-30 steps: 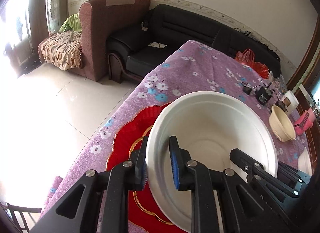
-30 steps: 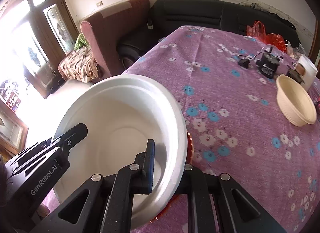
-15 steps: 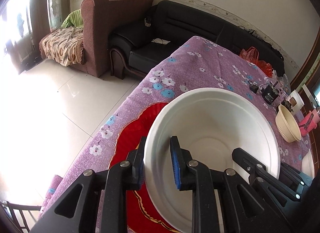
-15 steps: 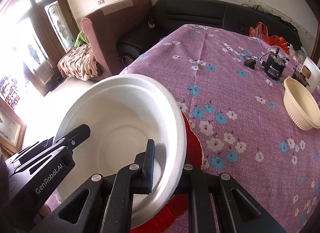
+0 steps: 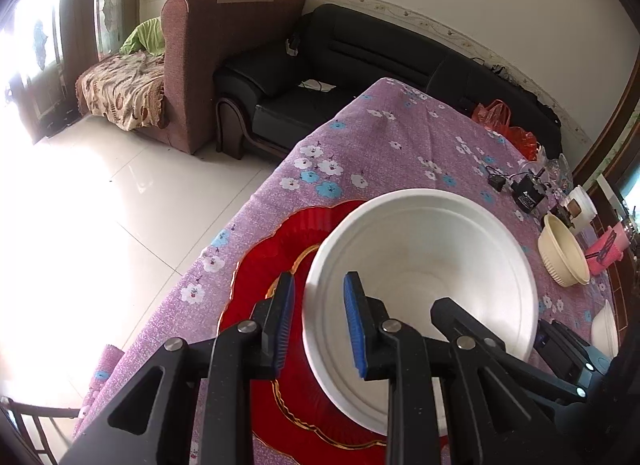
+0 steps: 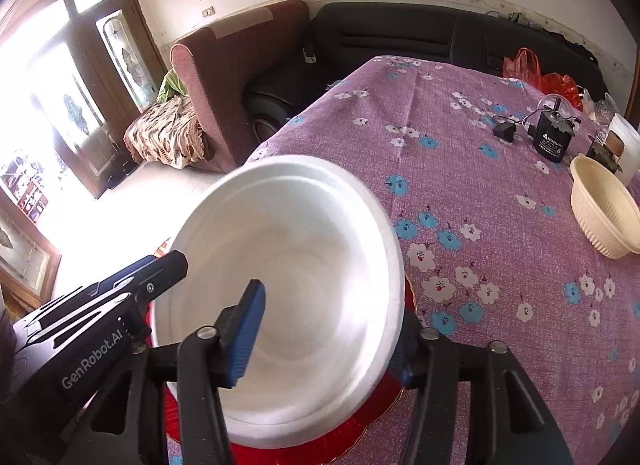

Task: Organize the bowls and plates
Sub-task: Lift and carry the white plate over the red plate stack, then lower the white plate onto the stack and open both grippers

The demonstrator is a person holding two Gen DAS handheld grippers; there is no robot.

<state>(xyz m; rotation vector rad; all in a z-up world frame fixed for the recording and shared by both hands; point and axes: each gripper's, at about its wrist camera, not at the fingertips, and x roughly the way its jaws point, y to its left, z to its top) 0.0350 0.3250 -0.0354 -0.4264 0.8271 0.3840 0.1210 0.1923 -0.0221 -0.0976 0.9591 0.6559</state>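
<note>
Deep white foam bowl point(image 5: 420, 265) (ridged rim) on red plate point(image 5: 272, 249).

A white foam bowl point(image 5: 420, 265) sits low in the centre of the frame, mouth up, resting on a red scalloped plate point(image 5: 272, 249) with a gold trim line — the plate juts out at the bowl's left. A cream ribbed bowl point(image 5: 562, 255) stands upright at far right — well apart.

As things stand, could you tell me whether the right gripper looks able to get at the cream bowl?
Probably yes. The right gripper is opening, its jaws straddling the white foam bowl's rim, and only bare flowered tablecloth lies between it and the cream bowl, though it seems a fair stretch away.
</note>
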